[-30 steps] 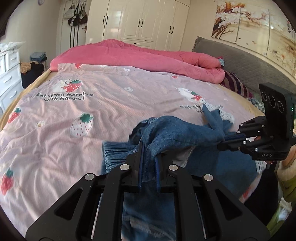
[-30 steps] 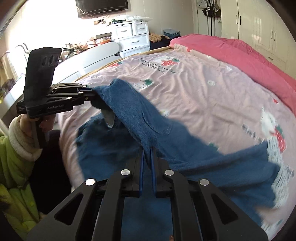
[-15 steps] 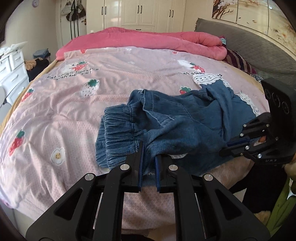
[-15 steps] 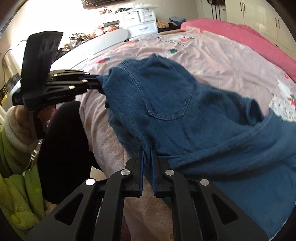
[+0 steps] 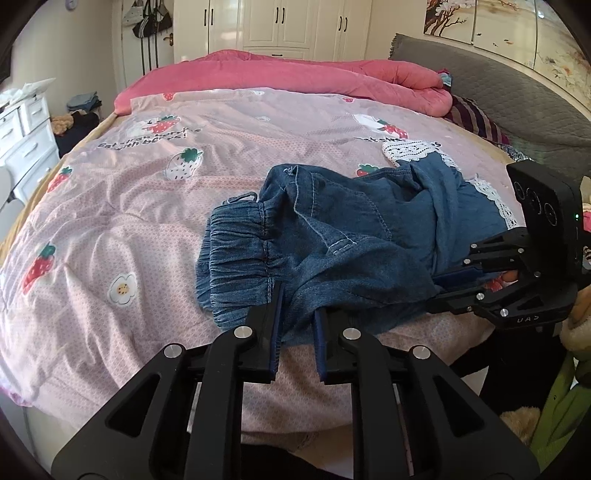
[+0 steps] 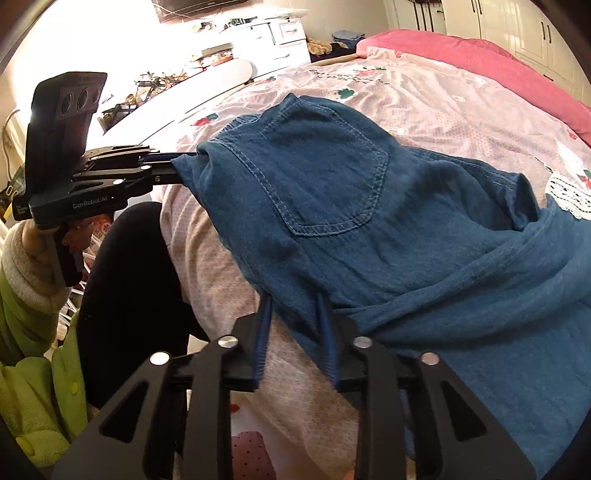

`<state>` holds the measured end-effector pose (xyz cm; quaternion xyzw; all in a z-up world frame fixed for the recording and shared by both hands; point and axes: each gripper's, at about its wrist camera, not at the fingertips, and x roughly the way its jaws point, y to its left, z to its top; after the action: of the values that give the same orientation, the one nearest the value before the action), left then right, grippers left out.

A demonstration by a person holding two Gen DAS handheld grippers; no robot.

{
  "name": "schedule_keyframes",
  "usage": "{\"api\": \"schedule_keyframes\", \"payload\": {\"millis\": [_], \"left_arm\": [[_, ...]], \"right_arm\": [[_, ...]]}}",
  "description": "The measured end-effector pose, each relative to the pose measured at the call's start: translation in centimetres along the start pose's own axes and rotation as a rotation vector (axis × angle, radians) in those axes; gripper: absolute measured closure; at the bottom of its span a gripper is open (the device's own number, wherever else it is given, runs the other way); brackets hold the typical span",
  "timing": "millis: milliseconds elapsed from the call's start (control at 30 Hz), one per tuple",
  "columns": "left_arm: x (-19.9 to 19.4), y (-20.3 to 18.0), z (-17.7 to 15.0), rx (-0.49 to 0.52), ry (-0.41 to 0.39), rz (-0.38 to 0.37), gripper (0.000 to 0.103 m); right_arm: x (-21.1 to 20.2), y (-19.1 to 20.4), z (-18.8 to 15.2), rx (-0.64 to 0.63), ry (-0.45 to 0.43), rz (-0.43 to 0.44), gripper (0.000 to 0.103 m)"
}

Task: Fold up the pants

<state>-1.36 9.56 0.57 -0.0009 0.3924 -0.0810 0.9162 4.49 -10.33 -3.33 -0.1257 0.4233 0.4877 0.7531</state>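
Blue denim pants (image 5: 332, 243) with an elastic waistband and white lace cuffs lie bunched at the near edge of the bed; their back pocket shows in the right wrist view (image 6: 332, 177). My left gripper (image 5: 297, 310) has its jaws parted with the denim edge lying between them. My right gripper (image 6: 293, 317) also has parted jaws around the pants edge. The left gripper shows in the right wrist view (image 6: 173, 170) at the pants corner, and the right gripper shows in the left wrist view (image 5: 439, 284).
The bed has a pink strawberry-print cover (image 5: 147, 206) and a pink duvet (image 5: 295, 77) piled at the far side. A grey headboard (image 5: 498, 92) is on the right. White drawers (image 5: 22, 140) and wardrobes (image 5: 295, 26) stand beyond.
Both grippers lowered the pants onto the bed edge and pulled back toward me. Their jaws have opened from a tight pinch to a visible gap.
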Motion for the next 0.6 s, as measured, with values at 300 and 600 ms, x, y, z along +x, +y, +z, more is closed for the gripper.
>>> {"api": "schedule_keyframes", "payload": {"millis": [300,600], "left_arm": [[-0.6,-0.5,0.0,0.018,0.015,0.034,0.049],[-4.0,-1.4,2.5,-0.007,-0.079,-0.015,0.043]], "right_arm": [[0.5,0.3,0.2,0.008,0.011,0.013,0.059],[0.4,1.4,0.1,-0.012,0.024,0.007,0.046]]}}
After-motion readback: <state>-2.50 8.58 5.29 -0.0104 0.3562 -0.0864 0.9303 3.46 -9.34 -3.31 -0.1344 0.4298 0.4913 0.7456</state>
